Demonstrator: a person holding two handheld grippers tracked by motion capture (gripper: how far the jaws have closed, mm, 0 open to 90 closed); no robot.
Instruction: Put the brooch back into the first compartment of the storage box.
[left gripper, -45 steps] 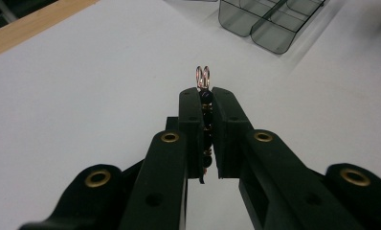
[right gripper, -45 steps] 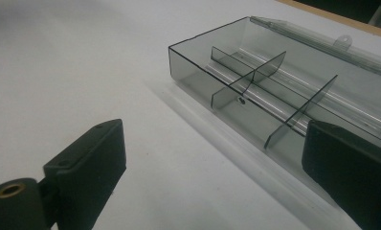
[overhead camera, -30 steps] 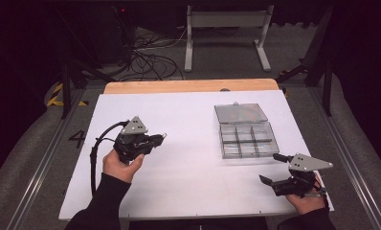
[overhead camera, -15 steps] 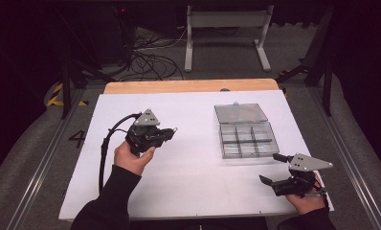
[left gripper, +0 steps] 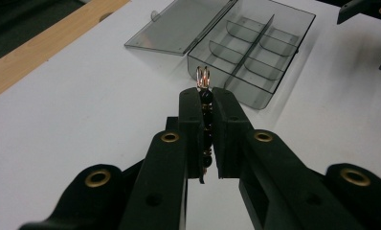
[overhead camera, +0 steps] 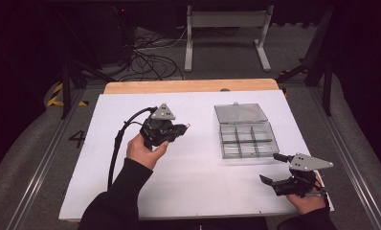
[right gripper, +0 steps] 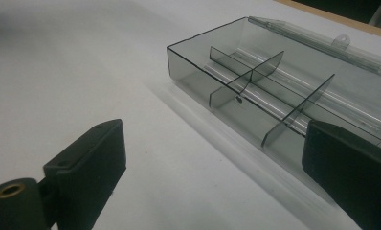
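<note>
Beaded piece (left gripper: 206, 108) clamped in raised left gripper (overhead camera: 179, 129), aimed at box (overhead camera: 248, 136).

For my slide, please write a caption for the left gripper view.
Left gripper clamps a beaded metal piece before an open divided box.

Two tongs (overhead camera: 186, 127) (overhead camera: 272, 168), one clear divided box (overhead camera: 248, 139), one beaded piece (left gripper: 206, 103), one table (overhead camera: 198, 187).

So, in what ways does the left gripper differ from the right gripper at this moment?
The left gripper is shut on a small beaded piece; the right gripper is open and holds nothing. The left one is left of the clear divided box, the right one just in front of it. Both are black and hand-held.
</note>
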